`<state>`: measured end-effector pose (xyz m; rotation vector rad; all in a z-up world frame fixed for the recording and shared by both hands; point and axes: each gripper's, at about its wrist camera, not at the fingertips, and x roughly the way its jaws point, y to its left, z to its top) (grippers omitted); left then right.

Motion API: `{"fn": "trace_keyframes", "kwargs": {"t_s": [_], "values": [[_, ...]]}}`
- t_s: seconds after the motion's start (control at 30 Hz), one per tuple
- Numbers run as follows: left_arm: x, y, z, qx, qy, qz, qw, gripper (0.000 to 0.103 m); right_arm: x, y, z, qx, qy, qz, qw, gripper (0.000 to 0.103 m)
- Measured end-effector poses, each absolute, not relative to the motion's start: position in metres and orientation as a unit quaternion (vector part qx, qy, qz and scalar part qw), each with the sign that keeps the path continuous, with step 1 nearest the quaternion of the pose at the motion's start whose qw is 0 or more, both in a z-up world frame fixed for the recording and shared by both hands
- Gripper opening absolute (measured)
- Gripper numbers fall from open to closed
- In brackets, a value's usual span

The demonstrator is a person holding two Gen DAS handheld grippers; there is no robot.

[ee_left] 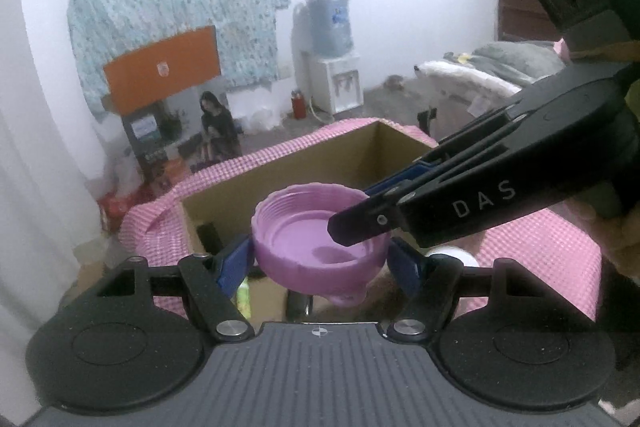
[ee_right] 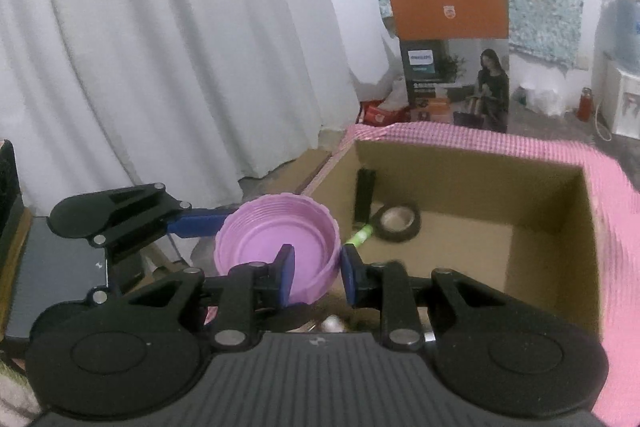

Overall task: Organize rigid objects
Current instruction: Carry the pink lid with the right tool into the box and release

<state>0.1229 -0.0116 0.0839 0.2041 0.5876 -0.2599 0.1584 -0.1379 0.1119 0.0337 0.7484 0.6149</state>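
A lived-in room of a home: white curtains hang along one wall, a flowered cloth is pinned up, a water dispenser stands in the corner, and a bed with rumpled blankets lies beside it.

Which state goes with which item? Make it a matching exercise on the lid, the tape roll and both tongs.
Items:
1. purple lid
2. tape roll
3. left tongs
4. right tongs

States:
A. lying on the floor of the cardboard box
B. clamped across the lid's full width
C. pinching the lid's rim wall
D. held by both tongs, hollow side up

Pairs: 1-D, 2-A, 3-B, 4-C
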Motion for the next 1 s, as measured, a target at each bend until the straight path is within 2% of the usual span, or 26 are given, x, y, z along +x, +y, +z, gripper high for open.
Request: {"fn": "trace_keyframes", "kwargs": {"t_s": [0.17,0.4,0.67,0.87,1.0], "values": [[0.183,-0.007,0.07,0.054,0.362,-0.154,0.918,0.073,0.22,-0.154,0.101,0.031,0.416,0.286,0.862,0.027],[0.26,-0.001,0.02,-0.034,0.498,-0.181,0.848,0.073,0.296,-0.169,0.054,0.037,0.524,0.269,0.807,0.027],[0.293,0.012,-0.029,-0.095,0.608,-0.172,0.769,0.073,0.341,-0.167,-0.007,0.043,0.626,0.267,0.732,0.027],[0.299,0.024,-0.041,-0.12,0.65,-0.152,0.735,0.074,0.347,-0.157,-0.024,0.039,0.656,0.279,0.7,0.027],[0.292,0.032,-0.039,-0.109,0.646,-0.134,0.744,0.075,0.354,-0.147,-0.029,0.032,0.661,0.29,0.691,0.027]]}}
